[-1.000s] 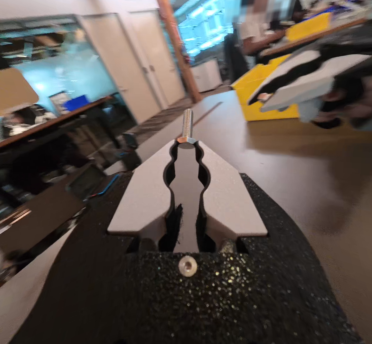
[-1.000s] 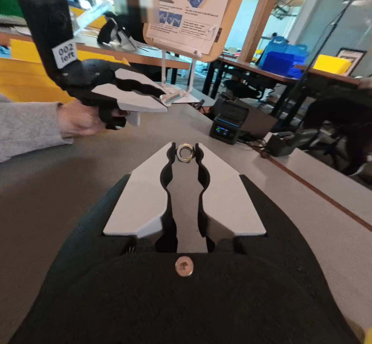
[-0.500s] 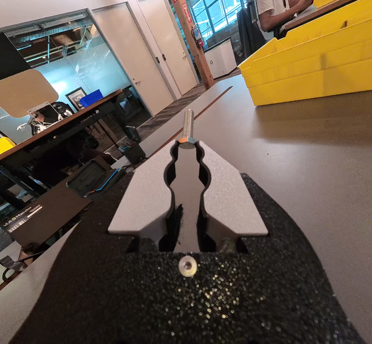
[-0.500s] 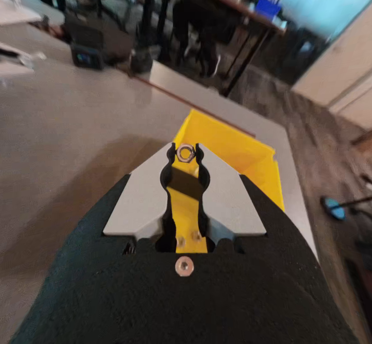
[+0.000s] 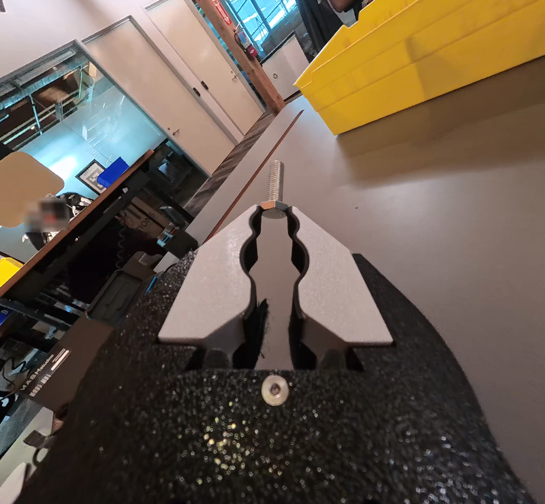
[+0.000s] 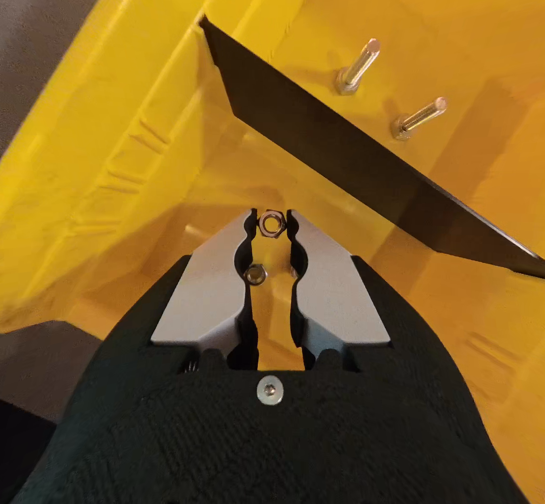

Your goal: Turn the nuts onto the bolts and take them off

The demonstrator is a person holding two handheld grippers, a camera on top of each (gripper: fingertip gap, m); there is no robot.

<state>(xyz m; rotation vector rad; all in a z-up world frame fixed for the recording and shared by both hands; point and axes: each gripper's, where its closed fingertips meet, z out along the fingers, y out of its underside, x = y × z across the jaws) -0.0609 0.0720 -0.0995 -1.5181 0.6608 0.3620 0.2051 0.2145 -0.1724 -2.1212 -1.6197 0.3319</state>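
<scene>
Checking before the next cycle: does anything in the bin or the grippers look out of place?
Nothing stands out. The right gripper holds a nut over the yellow bin; the left gripper holds a bolt by its head.

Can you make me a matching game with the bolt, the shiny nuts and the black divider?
Things:
1. bolt
2. held nut
3. loose nut
4. divider

Places:
A. lying on the yellow bin floor
B. pinched in the right hand-held gripper
C. standing across the bin
D. gripped by its head in the left hand-held gripper

Pairs: 1-D, 2-B, 3-A, 4-C
</scene>
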